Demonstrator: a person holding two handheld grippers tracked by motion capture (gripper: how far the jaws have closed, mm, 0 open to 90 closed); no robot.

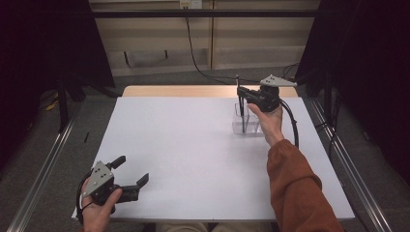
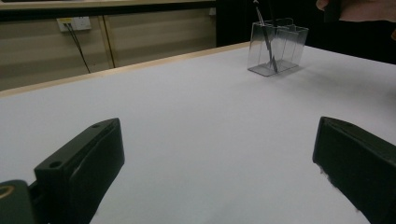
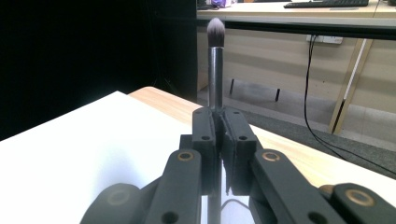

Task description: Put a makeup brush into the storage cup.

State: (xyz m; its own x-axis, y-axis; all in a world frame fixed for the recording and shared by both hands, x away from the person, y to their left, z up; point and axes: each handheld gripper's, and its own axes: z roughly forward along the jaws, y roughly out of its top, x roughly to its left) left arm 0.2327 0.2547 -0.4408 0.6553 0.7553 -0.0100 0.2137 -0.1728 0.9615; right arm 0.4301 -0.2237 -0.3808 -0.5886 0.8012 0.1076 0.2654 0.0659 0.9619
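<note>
Brush (image 3: 215, 60) upright in right gripper's (image 3: 218, 135) closed jaws; no writing legible.

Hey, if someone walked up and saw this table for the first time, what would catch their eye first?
Probably the makeup brush standing upright, bristles up, clamped in the shut right gripper at the table's far right. Its handle reaches down into a clear plastic holder directly below. Near the front left corner, the left gripper rests with jaws wide open and nothing between them.
</note>
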